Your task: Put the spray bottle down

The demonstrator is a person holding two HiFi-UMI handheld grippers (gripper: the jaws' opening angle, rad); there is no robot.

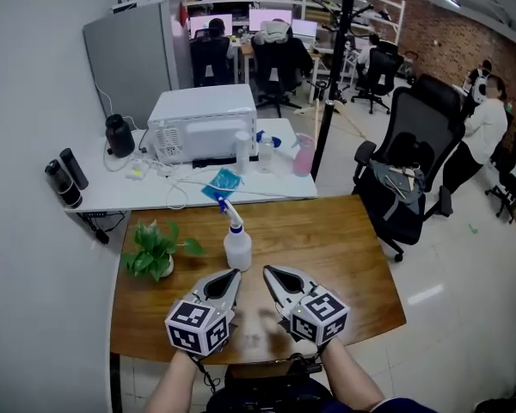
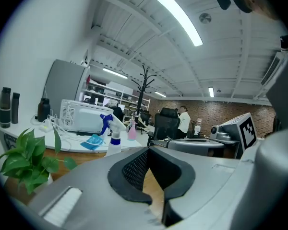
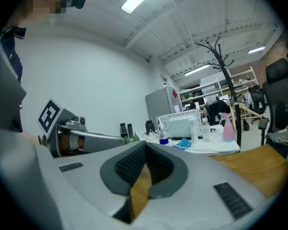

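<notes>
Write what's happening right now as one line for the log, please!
spray bottle: upright on table, untouched | left gripper: shut, empty | right gripper: shut, empty

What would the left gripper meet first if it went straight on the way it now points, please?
Probably the spray bottle, standing upright on the wooden table just ahead of the left gripper. The line runs near the bottle's right edge in the head view, so it may only graze it.
</notes>
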